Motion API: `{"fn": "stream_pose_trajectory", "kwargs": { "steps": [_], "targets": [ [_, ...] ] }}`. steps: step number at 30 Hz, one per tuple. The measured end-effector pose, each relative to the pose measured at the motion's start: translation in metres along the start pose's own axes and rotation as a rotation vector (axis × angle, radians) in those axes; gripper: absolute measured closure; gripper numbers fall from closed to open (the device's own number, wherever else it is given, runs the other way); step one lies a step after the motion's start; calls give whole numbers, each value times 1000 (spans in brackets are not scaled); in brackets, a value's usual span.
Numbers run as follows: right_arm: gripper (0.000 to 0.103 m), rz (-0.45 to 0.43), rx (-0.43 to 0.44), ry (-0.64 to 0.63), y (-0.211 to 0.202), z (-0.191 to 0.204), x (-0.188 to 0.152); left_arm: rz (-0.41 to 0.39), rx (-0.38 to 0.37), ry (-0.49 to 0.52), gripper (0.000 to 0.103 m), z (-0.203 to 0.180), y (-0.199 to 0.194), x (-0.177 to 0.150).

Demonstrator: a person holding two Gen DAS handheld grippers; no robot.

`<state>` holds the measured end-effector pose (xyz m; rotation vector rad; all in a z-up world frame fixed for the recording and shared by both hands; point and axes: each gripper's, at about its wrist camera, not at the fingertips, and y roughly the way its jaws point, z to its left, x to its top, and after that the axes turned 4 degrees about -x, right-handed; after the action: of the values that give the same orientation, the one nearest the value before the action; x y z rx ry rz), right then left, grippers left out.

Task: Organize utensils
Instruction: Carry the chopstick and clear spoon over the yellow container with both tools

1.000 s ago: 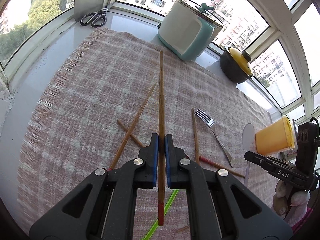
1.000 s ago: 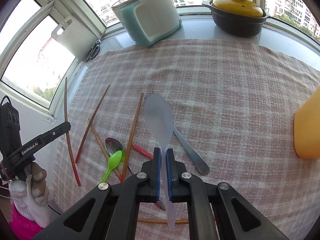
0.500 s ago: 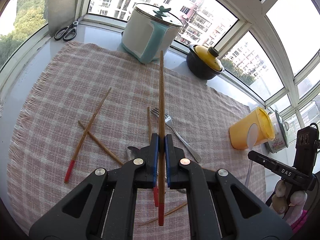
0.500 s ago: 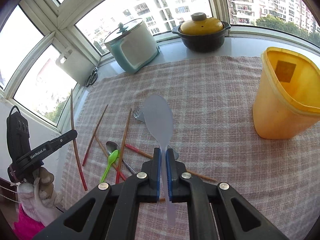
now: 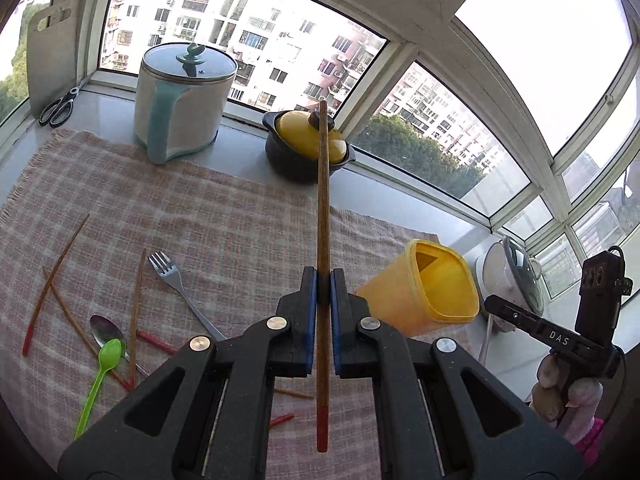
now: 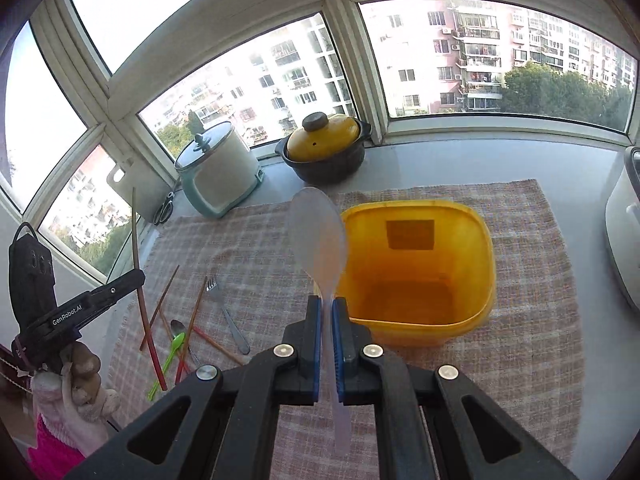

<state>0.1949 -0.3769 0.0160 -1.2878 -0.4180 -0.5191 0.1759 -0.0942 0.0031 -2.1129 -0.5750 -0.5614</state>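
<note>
My left gripper [image 5: 323, 278] is shut on a long brown chopstick with a red end [image 5: 322, 216], held up above the checked cloth. In the right wrist view my right gripper [image 6: 326, 306] is shut on the handle of a translucent white rice spoon [image 6: 318, 236], whose bowl hangs beside the near-left rim of the open yellow tub [image 6: 416, 268]. The same tub [image 5: 424, 294] shows just right of the left gripper. Loose chopsticks [image 5: 52, 280], a metal fork [image 5: 180, 286], a metal spoon [image 5: 103, 328] and a green plastic spoon [image 5: 100, 380] lie on the cloth at the left.
A white-and-teal pot with a glass lid [image 5: 182, 104] and a black pot with a yellow lid [image 5: 306, 148] stand on the sill behind the cloth. Scissors [image 5: 58, 108] and a cutting board [image 5: 50, 52] are at the far left. A white appliance [image 6: 626, 228] stands at the right.
Both grippers have risen and swung right, from over the scattered utensils toward the yellow tub. Each has kept its grip, on the chopstick and on the rice spoon.
</note>
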Motion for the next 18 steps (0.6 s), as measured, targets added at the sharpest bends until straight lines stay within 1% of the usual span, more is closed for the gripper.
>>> {"fn": "stream_pose_trajectory", "kwargs": {
  "steps": [3,7,13,18],
  "targets": [
    [100,-20,-26,-14,-5,-21,14,-12,-15,18,99,-30,16,6],
    [100,-29,-29,-6,-3,-46,30,-18,-20,45,99,-63,38,13],
    [100,-56,0,17,4,-68,51,-35,-23,51,99,-94,63,26],
    [100,-86,7,12,15,-71,64,-75,-28,53,99,-114,82,37]
  ]
}}
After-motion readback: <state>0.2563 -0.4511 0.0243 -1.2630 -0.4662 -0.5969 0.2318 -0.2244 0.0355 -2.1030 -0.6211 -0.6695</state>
